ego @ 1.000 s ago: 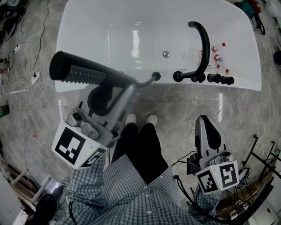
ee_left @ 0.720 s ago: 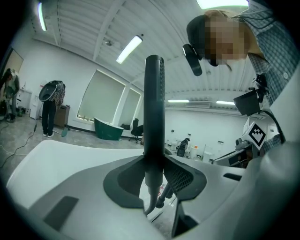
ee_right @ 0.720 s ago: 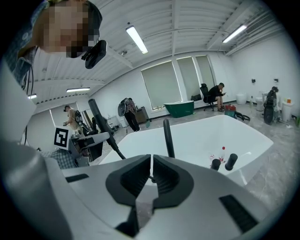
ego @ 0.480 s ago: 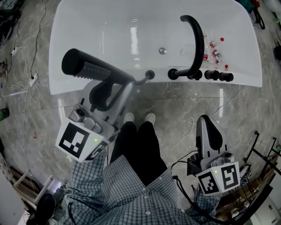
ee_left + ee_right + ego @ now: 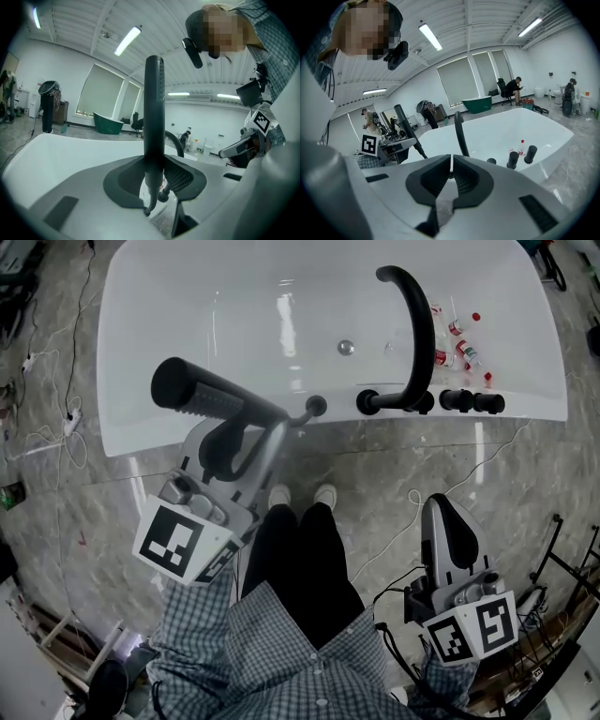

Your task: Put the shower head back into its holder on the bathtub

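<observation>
Carefully now: my left gripper [image 5: 249, 427] is clenched on the shower head [image 5: 200, 395], so I'd line its tail up with the holder [image 5: 316, 407] and lower it straight; my right gripper [image 5: 443, 521] is closed, empty

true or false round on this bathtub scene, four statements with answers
1. The left gripper is shut on the shower head. True.
2. The right gripper holds a bottle. False: its fingers are together on nothing.
3. The shower head sits in its holder. False: it is up in the left gripper, over the near rim of the tub.
4. Small bottles lie beside the black spout. True.
</observation>
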